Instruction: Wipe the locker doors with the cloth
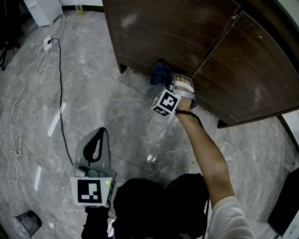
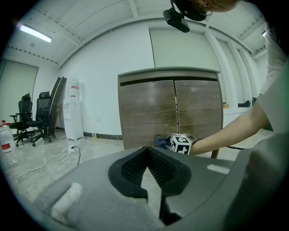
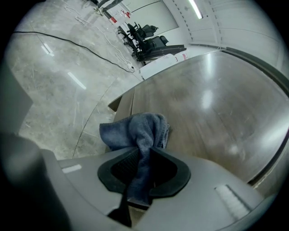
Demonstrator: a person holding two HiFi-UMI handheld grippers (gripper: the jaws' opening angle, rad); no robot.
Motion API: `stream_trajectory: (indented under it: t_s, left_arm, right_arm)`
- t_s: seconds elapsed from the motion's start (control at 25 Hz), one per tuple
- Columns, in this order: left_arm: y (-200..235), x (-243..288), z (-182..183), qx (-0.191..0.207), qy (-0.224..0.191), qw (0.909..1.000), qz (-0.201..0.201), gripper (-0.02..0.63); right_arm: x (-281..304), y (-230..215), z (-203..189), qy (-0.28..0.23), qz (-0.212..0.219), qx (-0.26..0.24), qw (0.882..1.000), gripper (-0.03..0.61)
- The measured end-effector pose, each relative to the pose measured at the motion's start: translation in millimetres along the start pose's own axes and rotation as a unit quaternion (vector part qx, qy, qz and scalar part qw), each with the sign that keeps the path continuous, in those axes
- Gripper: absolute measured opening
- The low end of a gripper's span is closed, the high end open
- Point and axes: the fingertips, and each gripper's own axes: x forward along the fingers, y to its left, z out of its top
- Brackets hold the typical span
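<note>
- Two jaws of my right gripper are clamped on the cloth. A blue-grey strip of it runs down between the ribbed pads, and the rest bunches out past the tips.
- That bunch lies against the brown wood of the left door, low down and close to its bottom edge. As far as I can tell it is touching the surface.
- From the head view, the right gripper points at the foot of the locker. The cloth shows as a dark blue lump just left of the seam between the left door and the right door.
- Behind it, the right hand holds the grip, with a bare forearm stretched out from a white sleeve.
- My left gripper has its tips together and holds nothing; only pale floor shows through the gap below the tips.
- In the head view the left gripper hangs well apart from the locker, low at the left, over the grey marble floor.
- Through the left gripper view I see the whole locker standing on short legs, both doors shut, with the cloth at the bottom of the left one.
- Farther out, a black cable and a white cable trail over the floor. A water dispenser and office chairs stand by the far wall.
</note>
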Motion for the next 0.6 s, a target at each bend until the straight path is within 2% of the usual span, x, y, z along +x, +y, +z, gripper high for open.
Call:
stream_trajectory:
  t_s: [0.24, 0.44, 0.6]
  left_arm:
    - [-6.8, -3.3, 7.8, -0.004, -0.007, 0.9999, -0.006, 0.003]
    - [-6.8, -4.2, 14.0, 0.003, -0.001, 1.0, -0.007, 0.002]
    - [-3.1, -4.7, 16.0, 0.01, -0.007, 0.9999, 0.0, 0.003]
  right_arm:
    - [-35.4, -95.2, 39.5, -0.035, -0.081, -0.008, 0.996, 0.075]
    - [-71.4, -187.9, 72.4, -0.062, -0.144, -0.014, 0.987, 0.075]
    - [-93.0, -242.6, 90.3, -0.08, -0.181, -0.022, 0.98, 0.077]
